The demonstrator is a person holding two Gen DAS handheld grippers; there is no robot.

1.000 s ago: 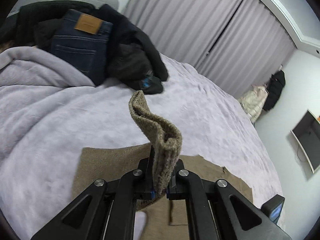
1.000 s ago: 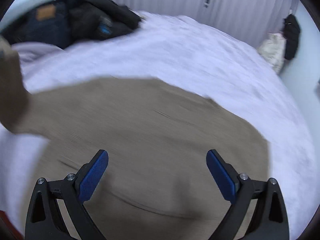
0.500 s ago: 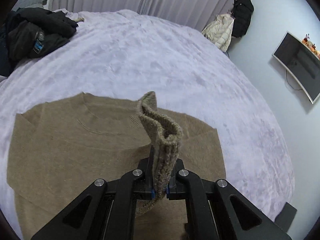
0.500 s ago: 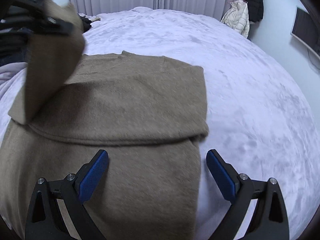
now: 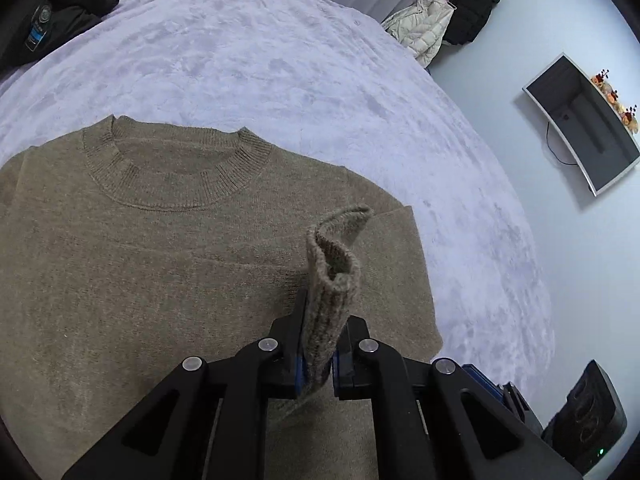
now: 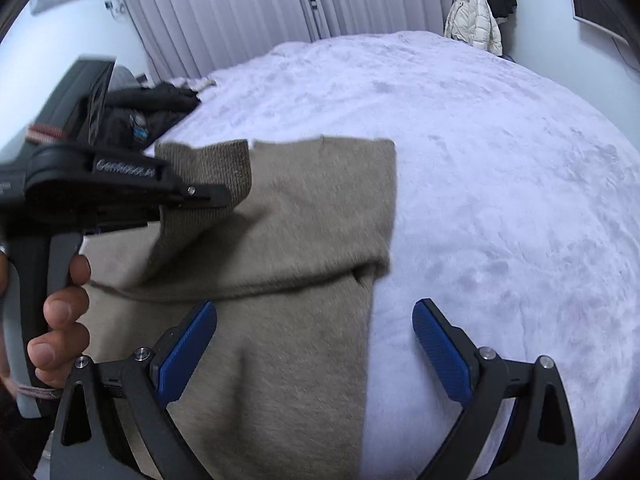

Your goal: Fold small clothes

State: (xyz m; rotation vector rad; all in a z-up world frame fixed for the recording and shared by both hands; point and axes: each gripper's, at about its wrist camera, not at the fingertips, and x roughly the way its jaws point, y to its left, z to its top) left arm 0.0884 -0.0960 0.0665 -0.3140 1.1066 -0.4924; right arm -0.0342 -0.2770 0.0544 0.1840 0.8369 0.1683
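A tan knit sweater [image 5: 152,248] lies flat on the bed, its round collar [image 5: 176,160] toward the far side. My left gripper [image 5: 318,364] is shut on the ribbed cuff of a sleeve [image 5: 332,272] and holds it up over the sweater's right half. In the right wrist view the sweater [image 6: 304,280] shows with one sleeve folded across it, and the left gripper [image 6: 224,196] holds the cuff [image 6: 216,168] above it. My right gripper [image 6: 314,344] is open and empty, low over the sweater's right edge.
The bed is covered by a lilac fleece blanket [image 5: 280,64]. A pile of dark clothes [image 5: 60,8] lies at the far left. Coats [image 5: 448,20] hang by the curtains. A wall screen [image 5: 580,124] is on the right.
My left gripper has carried the sleeve cuff across over the sweater's body, toward its right side. The right gripper stayed open and shifted to the sweater's right edge.
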